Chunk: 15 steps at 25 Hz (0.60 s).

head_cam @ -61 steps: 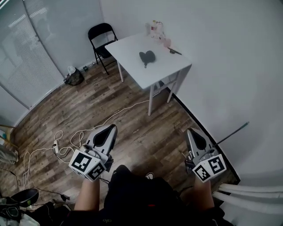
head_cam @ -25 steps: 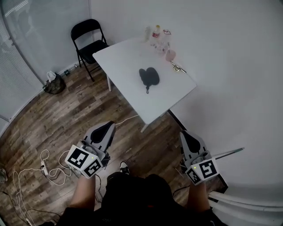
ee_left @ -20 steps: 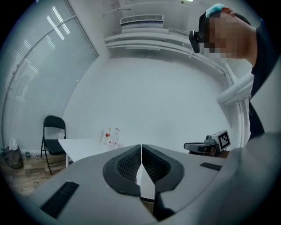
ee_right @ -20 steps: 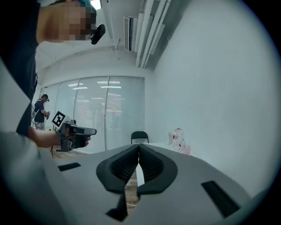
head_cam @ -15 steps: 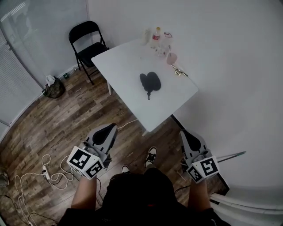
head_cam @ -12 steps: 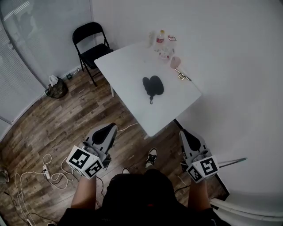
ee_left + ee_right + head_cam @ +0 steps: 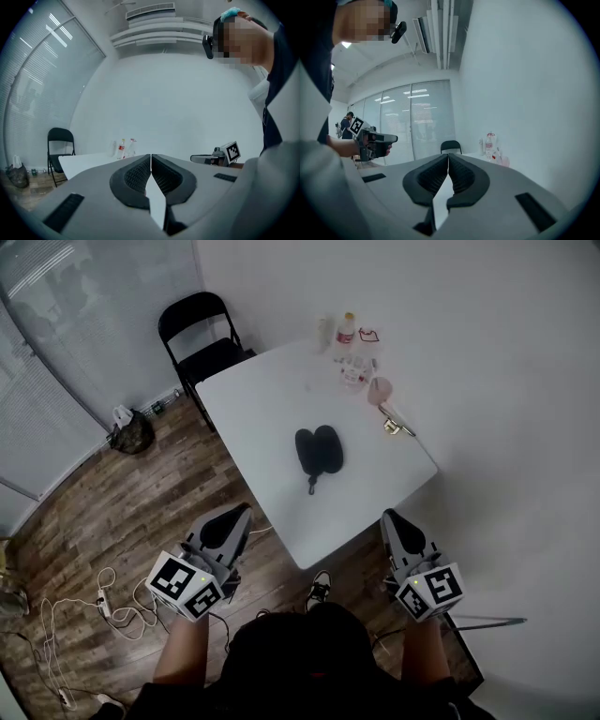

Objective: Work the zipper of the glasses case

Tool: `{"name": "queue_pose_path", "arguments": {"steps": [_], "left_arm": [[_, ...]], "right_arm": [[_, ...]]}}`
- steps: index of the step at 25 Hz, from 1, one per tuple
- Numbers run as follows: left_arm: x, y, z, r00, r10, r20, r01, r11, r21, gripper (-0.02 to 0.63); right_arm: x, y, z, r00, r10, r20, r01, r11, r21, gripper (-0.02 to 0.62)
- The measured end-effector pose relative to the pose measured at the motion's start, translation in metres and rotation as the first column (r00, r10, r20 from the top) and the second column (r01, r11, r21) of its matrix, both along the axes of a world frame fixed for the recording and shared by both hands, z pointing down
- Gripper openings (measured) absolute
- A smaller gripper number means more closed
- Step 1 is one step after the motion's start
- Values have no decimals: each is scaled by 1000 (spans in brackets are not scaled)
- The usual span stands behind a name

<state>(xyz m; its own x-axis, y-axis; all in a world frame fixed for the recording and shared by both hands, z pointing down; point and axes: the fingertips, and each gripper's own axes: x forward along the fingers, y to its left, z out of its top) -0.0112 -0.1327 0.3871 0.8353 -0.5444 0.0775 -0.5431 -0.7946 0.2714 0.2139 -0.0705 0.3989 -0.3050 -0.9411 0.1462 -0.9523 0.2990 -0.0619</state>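
A black glasses case lies open in two halves near the middle of the white table, its pull strap trailing toward the near edge. My left gripper is shut and empty, held short of the table's near-left corner. On the other side, my right gripper is shut and empty just off the table's near-right edge. Both sit well short of the case. In the left gripper view the jaws meet with nothing between them, and the same holds for the right gripper view.
A bottle, cups and small items cluster at the table's far corner, with a pink cup and a metal object along the right edge. A black folding chair stands beyond the table. Cables lie on the wooden floor at left.
The table and case have come closer and lower in the head view as the person walked toward them. Both grippers stay shut and have advanced to the table's near edge.
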Motion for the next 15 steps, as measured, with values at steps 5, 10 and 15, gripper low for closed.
{"name": "queue_pose_path", "arguments": {"steps": [5, 10, 15], "left_arm": [[67, -20, 5, 998, -19, 51, 18, 1000, 19, 25], [95, -29, 25, 996, -38, 82, 40, 999, -20, 25], [94, -47, 36, 996, -64, 63, 68, 996, -56, 25]], "right_arm": [[55, -34, 23, 995, -65, 80, 67, 998, -21, 20], [76, -68, 47, 989, -108, 98, 113, 992, -56, 20], [72, -92, 66, 988, -120, 99, 131, 986, -108, 21]]}}
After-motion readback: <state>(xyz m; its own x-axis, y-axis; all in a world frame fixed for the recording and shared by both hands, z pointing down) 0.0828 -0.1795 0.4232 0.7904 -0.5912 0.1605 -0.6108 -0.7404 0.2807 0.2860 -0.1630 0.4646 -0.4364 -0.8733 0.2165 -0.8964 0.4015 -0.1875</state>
